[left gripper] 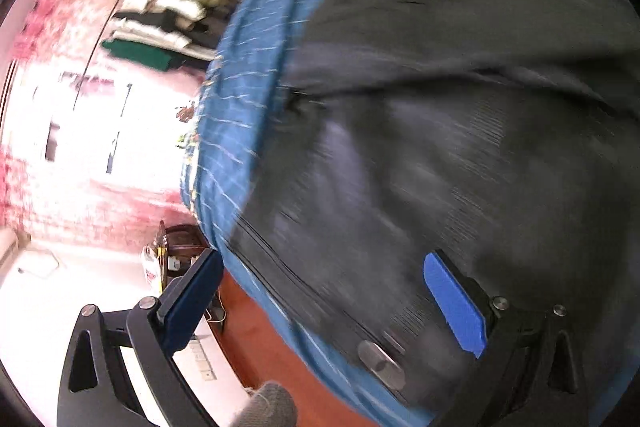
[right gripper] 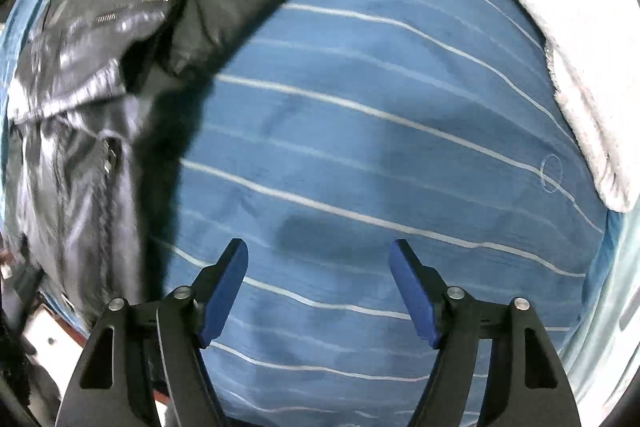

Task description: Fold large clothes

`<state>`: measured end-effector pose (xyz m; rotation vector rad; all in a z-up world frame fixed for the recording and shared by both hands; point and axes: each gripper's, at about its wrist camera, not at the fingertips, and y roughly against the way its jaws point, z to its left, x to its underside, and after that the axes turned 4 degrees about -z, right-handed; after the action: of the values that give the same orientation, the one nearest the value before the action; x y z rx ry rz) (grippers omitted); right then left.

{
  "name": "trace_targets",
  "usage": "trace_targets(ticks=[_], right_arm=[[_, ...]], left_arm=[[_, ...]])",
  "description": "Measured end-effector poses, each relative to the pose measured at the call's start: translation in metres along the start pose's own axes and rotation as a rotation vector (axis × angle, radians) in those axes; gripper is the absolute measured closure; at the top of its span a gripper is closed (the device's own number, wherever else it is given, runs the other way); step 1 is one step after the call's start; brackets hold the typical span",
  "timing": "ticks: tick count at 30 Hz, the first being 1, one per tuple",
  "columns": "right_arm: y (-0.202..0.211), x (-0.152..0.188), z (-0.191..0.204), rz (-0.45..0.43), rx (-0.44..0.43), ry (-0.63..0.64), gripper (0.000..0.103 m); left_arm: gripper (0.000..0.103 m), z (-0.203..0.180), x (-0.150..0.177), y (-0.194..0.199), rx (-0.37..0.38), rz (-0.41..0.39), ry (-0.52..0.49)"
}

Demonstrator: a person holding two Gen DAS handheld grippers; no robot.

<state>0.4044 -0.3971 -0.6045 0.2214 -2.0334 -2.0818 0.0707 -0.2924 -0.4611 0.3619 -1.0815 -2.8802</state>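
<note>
Right wrist view: both grippers, right (right gripper: 318, 291) and left (left gripper: 324, 303), gape empty, so the slick jacket (right gripper: 80, 87) could slide unfolded on the sheet (right gripper: 380, 127).

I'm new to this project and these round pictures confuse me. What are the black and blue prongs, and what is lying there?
Each picture comes from a camera on a hand-held gripper, looking along its two blue-padded fingers. The right gripper points down at a blue striped bedsheet; its fingers stand apart with nothing between them. A dark zipped jacket lies to its left, a white towel to its right. The left gripper, blurred, is also open, hovering over the same jacket. Neither holds anything.
</note>
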Motion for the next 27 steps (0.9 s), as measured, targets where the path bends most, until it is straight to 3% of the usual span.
trace_targets(ticks=[5, 8, 13, 17, 18, 20, 22, 23, 25, 27], right_arm=[[-0.002, 0.014, -0.041, 0.030, -0.005, -0.008, 0.028], [-0.003, 0.015, -0.070, 0.047, 0.003, -0.028, 0.028], [-0.007, 0.011, -0.115, 0.068, 0.028, -0.034, 0.028], [-0.011, -0.009, -0.142, 0.076, 0.016, -0.035, 0.028], [-0.018, -0.023, -0.130, 0.074, 0.003, -0.032, 0.028], [-0.020, -0.040, -0.128, 0.053, -0.069, -0.023, 0.028], [-0.023, -0.064, -0.124, 0.013, -0.207, -0.032, 0.023], [-0.024, -0.072, -0.122, -0.008, -0.283, -0.036, 0.014], [-0.028, -0.096, -0.113, -0.043, -0.493, -0.049, 0.012], [-0.034, -0.113, -0.105, -0.061, -0.667, -0.090, 0.012]], left_arm=[[0.000, -0.070, 0.039, 0.062, 0.015, -0.008, -0.118], [0.000, -0.095, 0.053, 0.074, 0.033, 0.002, -0.160], [0.000, -0.130, 0.047, 0.050, -0.017, 0.016, -0.207], [0.000, -0.120, 0.025, 0.027, -0.062, 0.001, -0.118], [0.000, -0.114, 0.019, 0.021, -0.064, 0.008, -0.096], [0.001, -0.101, 0.012, 0.011, -0.067, 0.018, -0.054], [0.012, -0.087, 0.008, 0.001, -0.016, 0.042, -0.014], [0.019, -0.081, 0.007, -0.002, 0.025, 0.041, -0.006], [0.073, -0.073, 0.006, 0.001, 0.108, 0.025, -0.004], [0.091, -0.065, 0.004, 0.013, 0.142, -0.025, -0.007]])
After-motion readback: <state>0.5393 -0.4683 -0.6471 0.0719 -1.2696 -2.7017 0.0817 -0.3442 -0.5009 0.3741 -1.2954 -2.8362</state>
